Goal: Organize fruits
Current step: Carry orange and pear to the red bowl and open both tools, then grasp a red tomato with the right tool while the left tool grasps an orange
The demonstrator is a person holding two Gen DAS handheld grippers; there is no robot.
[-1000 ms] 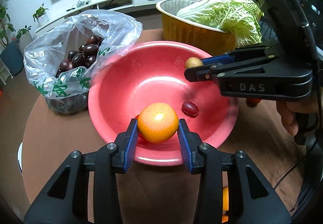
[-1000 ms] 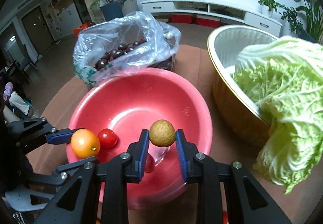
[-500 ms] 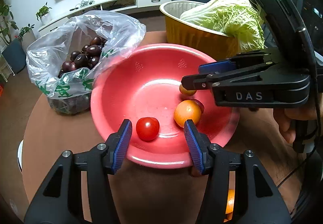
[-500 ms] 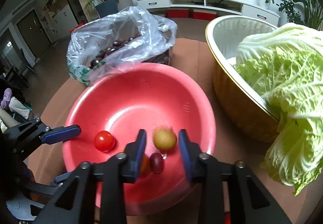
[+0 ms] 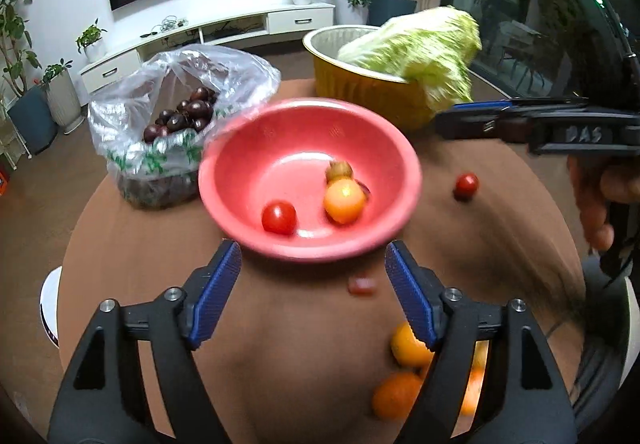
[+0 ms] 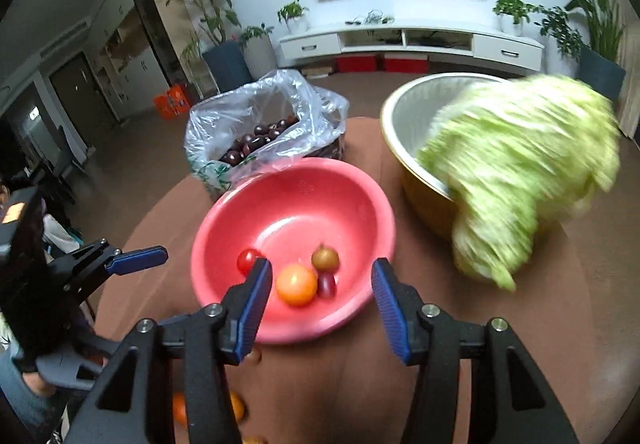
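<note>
A red bowl (image 5: 244,179) (image 6: 352,203) on the brown round table holds an orange (image 5: 344,200) (image 6: 296,284), a cherry tomato (image 5: 279,217) (image 6: 248,260), a brownish round fruit (image 5: 339,171) (image 6: 325,259) and a dark red grape (image 6: 327,285). My left gripper (image 5: 313,292) hangs back from the bowl's near rim, its jaws opening with nothing between them. My right gripper (image 6: 320,304) is also drawn back, jaws opening and empty. Loose fruit lies on the table: a tomato (image 5: 466,184), a small red piece (image 5: 361,286) and several oranges (image 5: 408,346).
A clear plastic bag of dark plums (image 5: 180,115) (image 6: 256,141) sits left of the bowl. A gold basin (image 5: 360,83) (image 6: 412,135) with a napa cabbage (image 5: 424,51) (image 6: 520,167) stands at the right. A hand (image 5: 600,199) holds the right gripper's handle.
Both grippers let go of their fruit: the orange and the brownish fruit now lie in the bowl. Both sets of jaws widened and drew back and up from the bowl.
</note>
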